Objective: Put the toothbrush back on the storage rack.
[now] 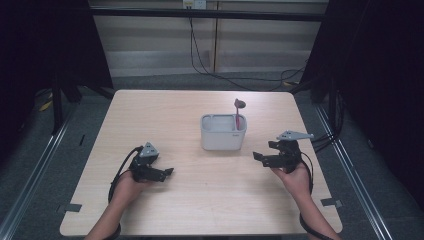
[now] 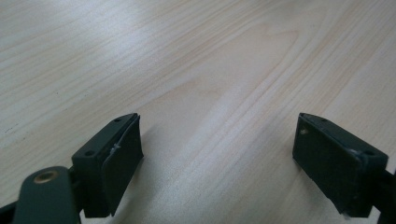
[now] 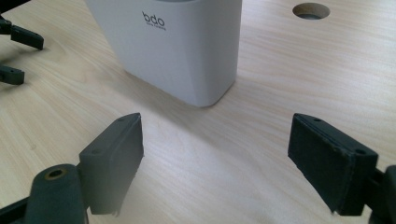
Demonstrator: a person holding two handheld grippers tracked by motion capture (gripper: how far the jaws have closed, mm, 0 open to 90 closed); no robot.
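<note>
Standing just right of the table (image 1: pixel 150 115) centre: white container (image 1: pixel 223 133), a pink-handled utensil (image 1: pixel 238 114) upright inside at its 2 o'clock corner. Left gripper (image 1: pixel 167 173) at 8 o'clock from it, jaws wide, empty. Right gripper (image 1: pixel 260 158) at 4 o'clock, near the container, jaws wide, empty.

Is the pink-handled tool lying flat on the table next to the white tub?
No, the pink-handled tool stands upright inside the white tub, its dark head poking above the rim, as the high view shows.
</note>
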